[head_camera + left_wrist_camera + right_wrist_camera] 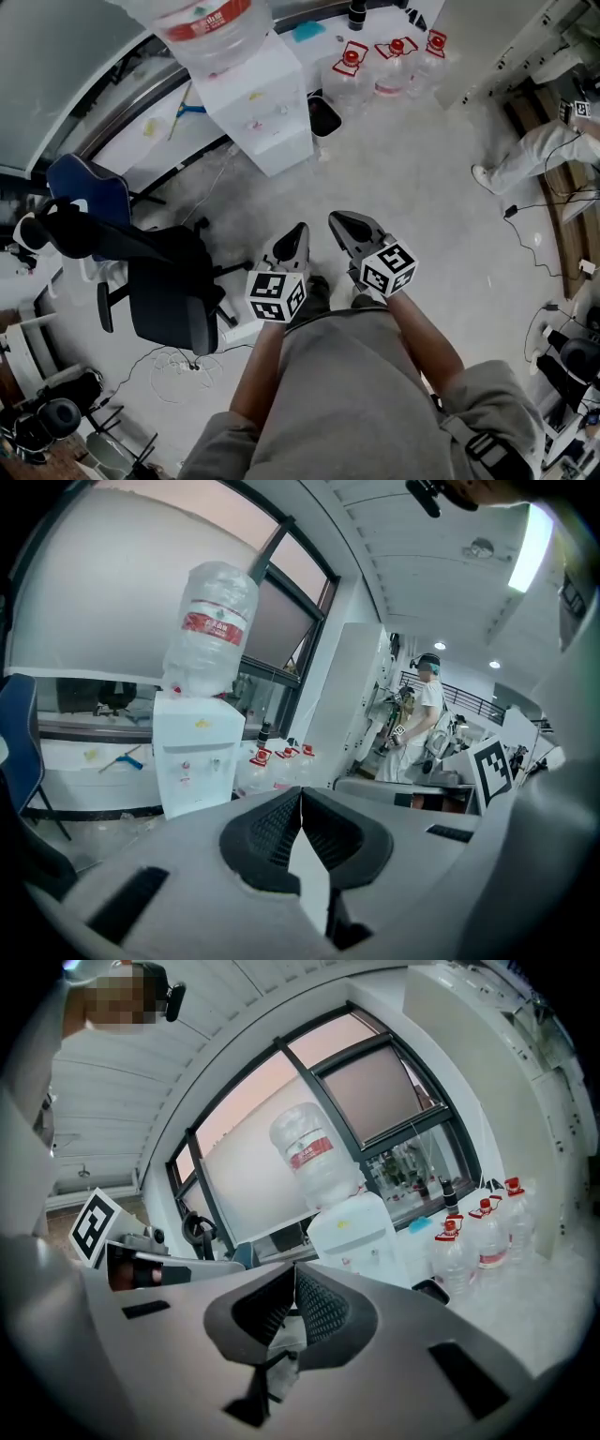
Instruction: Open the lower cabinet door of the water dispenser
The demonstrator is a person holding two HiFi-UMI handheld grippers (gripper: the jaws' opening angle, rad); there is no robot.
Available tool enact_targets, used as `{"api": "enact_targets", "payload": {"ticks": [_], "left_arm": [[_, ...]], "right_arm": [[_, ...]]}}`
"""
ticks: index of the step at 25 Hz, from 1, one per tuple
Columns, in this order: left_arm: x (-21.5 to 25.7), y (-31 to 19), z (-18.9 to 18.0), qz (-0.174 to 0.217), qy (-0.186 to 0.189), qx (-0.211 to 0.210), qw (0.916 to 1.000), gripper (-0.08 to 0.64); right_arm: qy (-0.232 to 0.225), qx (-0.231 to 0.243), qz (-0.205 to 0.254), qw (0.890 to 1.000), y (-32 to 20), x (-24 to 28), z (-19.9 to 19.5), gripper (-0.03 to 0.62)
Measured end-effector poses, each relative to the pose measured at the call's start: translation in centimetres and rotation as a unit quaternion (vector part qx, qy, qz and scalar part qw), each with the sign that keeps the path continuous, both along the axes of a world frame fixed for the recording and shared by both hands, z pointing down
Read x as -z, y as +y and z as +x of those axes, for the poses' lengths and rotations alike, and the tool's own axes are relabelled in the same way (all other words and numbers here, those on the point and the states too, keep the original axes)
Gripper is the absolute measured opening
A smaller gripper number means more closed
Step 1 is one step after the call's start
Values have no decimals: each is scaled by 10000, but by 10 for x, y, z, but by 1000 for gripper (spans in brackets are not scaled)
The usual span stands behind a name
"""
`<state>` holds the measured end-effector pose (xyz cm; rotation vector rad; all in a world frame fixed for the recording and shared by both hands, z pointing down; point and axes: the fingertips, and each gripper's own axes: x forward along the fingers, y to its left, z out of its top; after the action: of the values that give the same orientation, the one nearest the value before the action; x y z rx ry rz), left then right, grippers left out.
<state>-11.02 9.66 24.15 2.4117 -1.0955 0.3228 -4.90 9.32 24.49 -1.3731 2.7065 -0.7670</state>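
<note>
The white water dispenser [267, 108] stands at the far side of the floor with a big clear bottle [211, 28] upside down on top. Its lower front [286, 150] faces me and looks closed. Both grippers are held out side by side, well short of it. My left gripper [298, 230] is shut with nothing in it, and so is my right gripper [336, 220]. In the left gripper view the dispenser [192, 752] is left of the shut left gripper [301, 791]. In the right gripper view the dispenser [361, 1232] rises just beyond the shut right gripper [294, 1267], which hides its lower part.
A dark office chair [164, 281] stands close on my left. Several red-capped water bottles [394, 61] and a black bin [323, 114] sit right of the dispenser. A person [544, 150] is at the far right, and cables [534, 234] lie on the floor there.
</note>
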Motion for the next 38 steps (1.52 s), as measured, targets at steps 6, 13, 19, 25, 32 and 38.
{"api": "enact_targets", "payload": {"ticks": [6,13,19,25,32,38], "left_arm": [[-6,-31,-17,-33,48,-284,9996,9],[-21,-69,-13,-117,-23,-551,9984,9],[-38,-106,14,-219,-97,-640,9977,9],[-56,-162,45,-334,-418,-672,9963,8],[-106,-250,91,-721,-726,-585,9930,8],[-145,-286,119,-923,-973,-583,9892,8]], "right_arm": [[173,-341,-69,9992,-23,-9,-7,12],[320,-553,-126,9979,-57,-25,-7,12],[340,-640,-206,9972,-97,-45,17,11],[306,-606,-223,9974,-156,-66,47,11],[143,-514,-462,9975,-245,-112,88,9],[125,-492,-770,9957,-281,-155,111,9]]}}
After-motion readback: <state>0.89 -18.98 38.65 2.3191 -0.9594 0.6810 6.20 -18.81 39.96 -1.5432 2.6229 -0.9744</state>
